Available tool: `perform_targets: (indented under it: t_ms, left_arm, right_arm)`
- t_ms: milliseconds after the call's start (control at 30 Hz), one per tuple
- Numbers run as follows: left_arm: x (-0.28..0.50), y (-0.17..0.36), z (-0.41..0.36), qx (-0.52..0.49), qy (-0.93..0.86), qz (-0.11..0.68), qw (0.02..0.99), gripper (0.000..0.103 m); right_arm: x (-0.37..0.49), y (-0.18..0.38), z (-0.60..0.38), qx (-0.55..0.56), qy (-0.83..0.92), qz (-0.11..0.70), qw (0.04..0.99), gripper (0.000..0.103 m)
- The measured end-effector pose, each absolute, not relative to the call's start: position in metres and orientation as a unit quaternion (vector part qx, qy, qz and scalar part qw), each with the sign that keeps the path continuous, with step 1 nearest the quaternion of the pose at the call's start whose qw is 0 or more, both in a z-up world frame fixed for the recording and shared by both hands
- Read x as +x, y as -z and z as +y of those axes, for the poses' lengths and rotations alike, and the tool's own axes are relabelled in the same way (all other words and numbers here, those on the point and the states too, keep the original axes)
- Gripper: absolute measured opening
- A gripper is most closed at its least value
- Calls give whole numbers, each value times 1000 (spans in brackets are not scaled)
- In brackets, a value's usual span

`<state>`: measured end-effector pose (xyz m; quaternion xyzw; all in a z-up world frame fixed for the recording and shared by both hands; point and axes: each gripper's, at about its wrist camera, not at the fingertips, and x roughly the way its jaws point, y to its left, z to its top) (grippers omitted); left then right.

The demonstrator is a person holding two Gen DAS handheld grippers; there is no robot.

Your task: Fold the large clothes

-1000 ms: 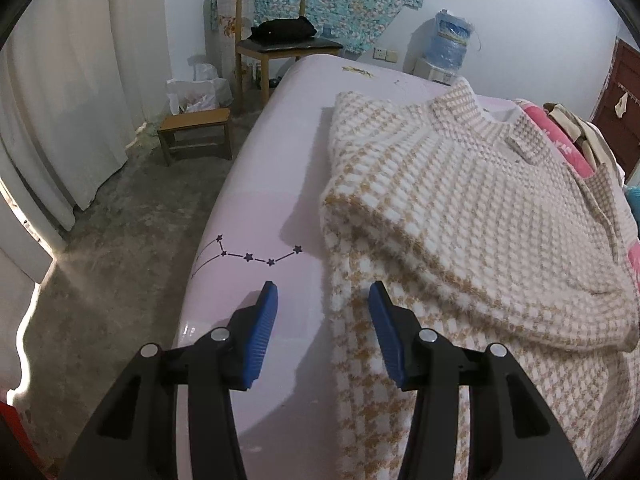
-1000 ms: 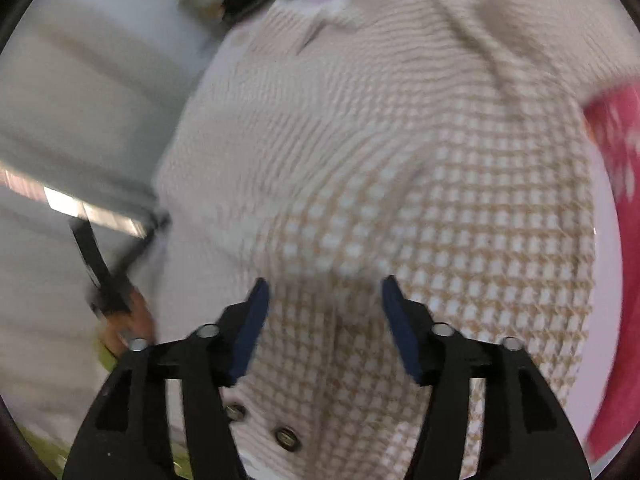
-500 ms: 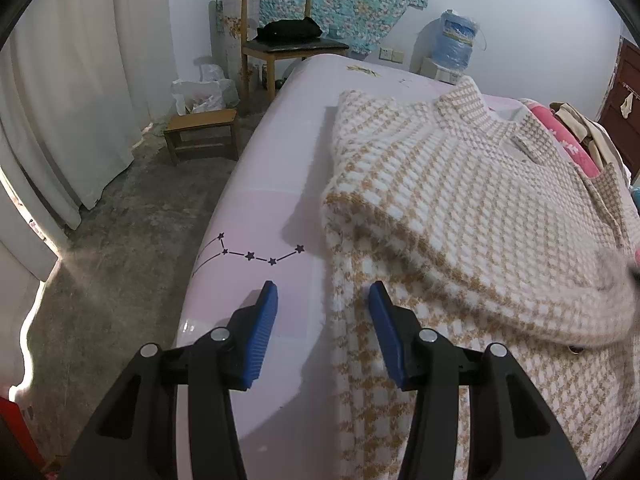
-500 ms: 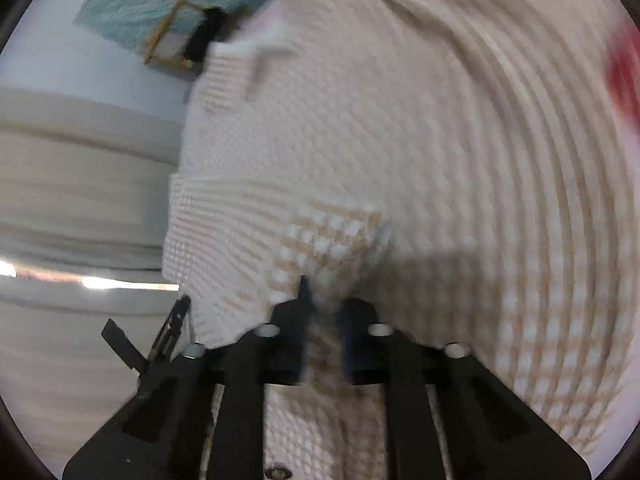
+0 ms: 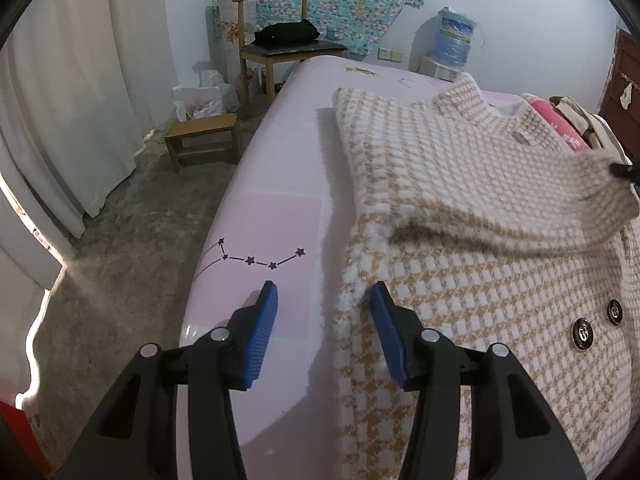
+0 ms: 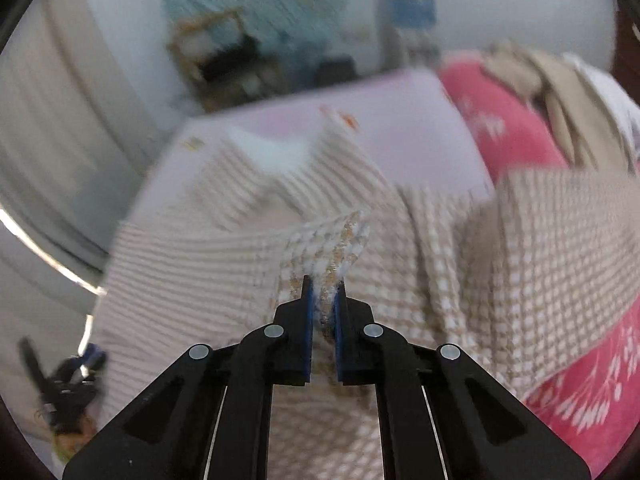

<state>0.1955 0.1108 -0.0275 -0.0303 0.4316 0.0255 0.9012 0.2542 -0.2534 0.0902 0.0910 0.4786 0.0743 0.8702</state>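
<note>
Since the earlier views, your right gripper [image 6: 323, 296] has closed on a sleeve end [image 6: 326, 256] of the checked coat [image 5: 460, 184] and carried it up and across; the left wrist view now shows that sleeve lifted over the coat's body toward the right, where before it lay flat. Your left gripper [image 5: 323, 312] has held its place.

Nearest: the left gripper hovers with jaws parted, grasping nothing; the coat's fuzzy left edge [image 5: 348, 304] lies between the blue pads, not pinched. The right gripper is clenched on the sleeve cuff, cloth visibly squeezed between its pads.

Middle: the coat lies spread on the pale pink bed [image 5: 280, 216], two dark buttons [image 5: 584, 330] showing at the front.

Far: a wooden chair [image 5: 276, 46], a low stool [image 5: 204, 140] and a water bottle [image 5: 454, 38] stand by the wall.

To do this step well, you would likely keep the sleeve taut and low, lay it straight across the chest, and use the left gripper to steady the near edge so the body does not drag.
</note>
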Motion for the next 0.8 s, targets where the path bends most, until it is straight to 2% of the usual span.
perform_targets:
  t_ms: [133, 233, 300, 367, 500, 667, 767, 800]
  left_arm:
    - [195, 27, 112, -33, -25, 431, 902, 48]
    - [196, 27, 111, -31, -26, 430, 902, 48]
    - [196, 26, 110, -29, -23, 431, 901, 48]
    - [194, 19, 114, -32, -19, 428, 903, 48]
    - [192, -17, 119, -35, 2, 382, 923, 48]
    - [231, -41, 102, -69, 80, 372, 922, 48]
    - [271, -28, 85, -85, 116, 397, 906, 48]
    - [283, -19, 82, -90, 121, 412, 899, 48]
  right_arm:
    - [252, -98, -265, 127, -99, 460, 873, 8]
    - [263, -56, -280, 134, -55, 516, 844, 19]
    - [266, -44, -286, 132, -27, 536, 833, 21]
    - [256, -52, -291, 140, -24, 518, 844, 22]
    - [232, -89, -277, 80, -22, 457, 886, 34]
    - [232, -79, -237, 41, -88, 465, 880, 34]
    - [242, -59, -225, 23, -98, 482, 870, 34]
    - [248, -48, -226, 20, -93, 494, 865, 30]
